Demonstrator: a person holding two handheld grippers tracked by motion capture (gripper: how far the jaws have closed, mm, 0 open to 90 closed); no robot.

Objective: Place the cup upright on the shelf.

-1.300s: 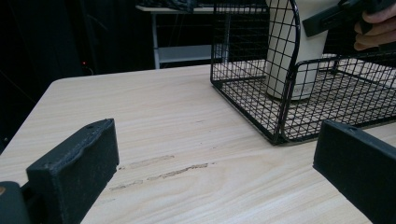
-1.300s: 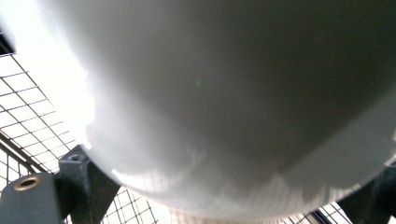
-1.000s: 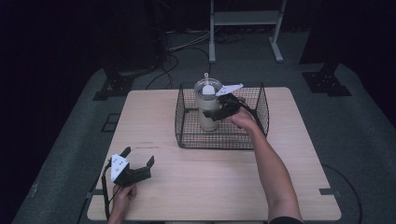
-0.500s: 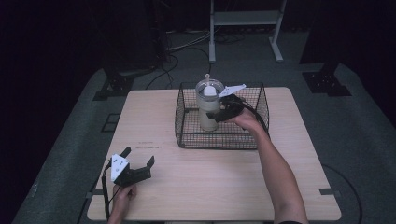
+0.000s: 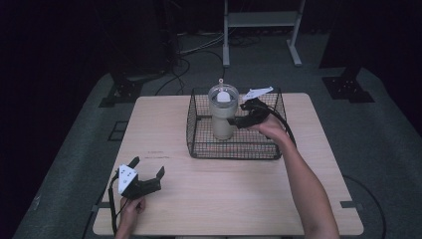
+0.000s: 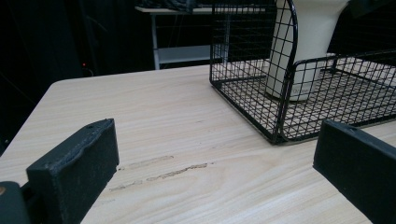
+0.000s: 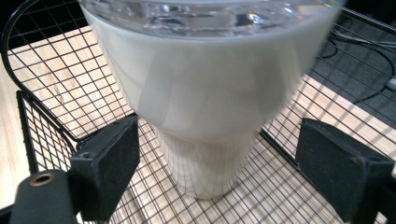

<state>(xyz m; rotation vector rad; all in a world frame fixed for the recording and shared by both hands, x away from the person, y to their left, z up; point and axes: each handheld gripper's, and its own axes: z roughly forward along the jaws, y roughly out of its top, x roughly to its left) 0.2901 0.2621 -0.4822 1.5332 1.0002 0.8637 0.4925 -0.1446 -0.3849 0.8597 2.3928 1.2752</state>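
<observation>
While the left tongs [image 5: 149,174] are rested spread on the tabletop [image 5: 224,199], the upright tumbler [image 5: 222,112] is flanked, ungripped, at 9 o'clock of the spread right tongs [image 5: 239,119].

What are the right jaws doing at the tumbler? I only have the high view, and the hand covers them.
Observer: They're open. The right gripper has one jaw on either side of the tumbler, with a gap on both sides and no contact.
Operator: Tumbler lifted or seated?
Observer: Seated, going by the left gripper view. It stands upright with its base on the floor of the basket.
Operator: Left jaws holding anything?
Observer: No. The left gripper is open, with only scuffed table between its jaws.
</observation>
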